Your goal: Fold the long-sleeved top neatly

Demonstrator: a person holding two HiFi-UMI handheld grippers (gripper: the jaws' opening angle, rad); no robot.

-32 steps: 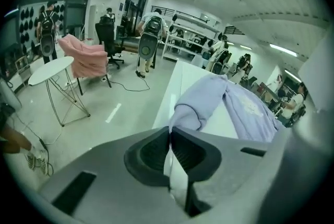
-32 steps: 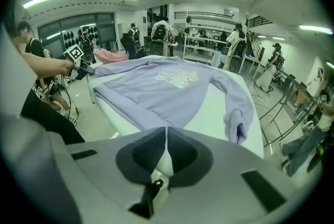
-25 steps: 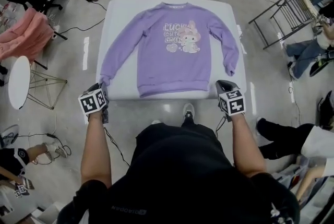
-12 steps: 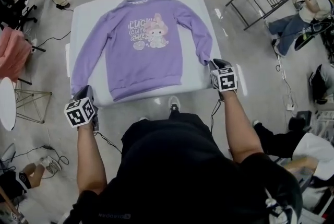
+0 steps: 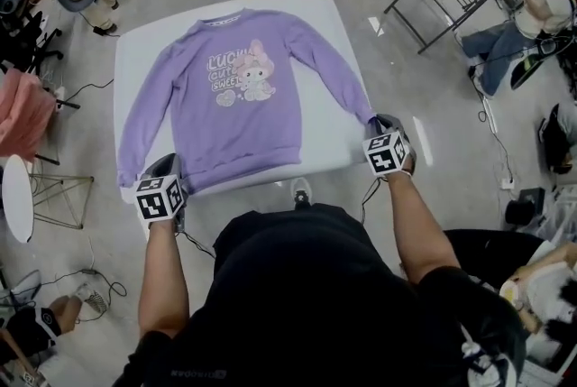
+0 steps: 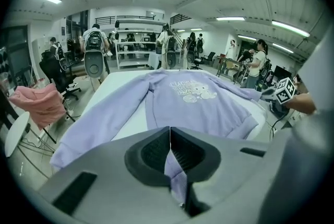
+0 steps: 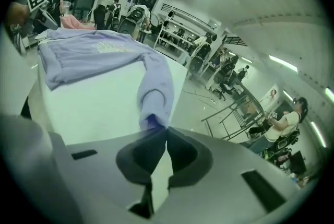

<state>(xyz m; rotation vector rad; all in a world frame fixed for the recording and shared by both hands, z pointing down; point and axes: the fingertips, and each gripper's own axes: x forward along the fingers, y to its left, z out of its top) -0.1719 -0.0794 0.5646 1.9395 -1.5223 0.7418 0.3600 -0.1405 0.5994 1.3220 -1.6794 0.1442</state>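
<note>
Between jaws of your left gripper — left cuff, clamped tight. Right gripper jaws just closing, right cuff pinched at tips. Top flat on table, ahead of both. Step: sleeve grab. Next, likely — lift and fold both sleeves inward across chest, tension even.
</note>
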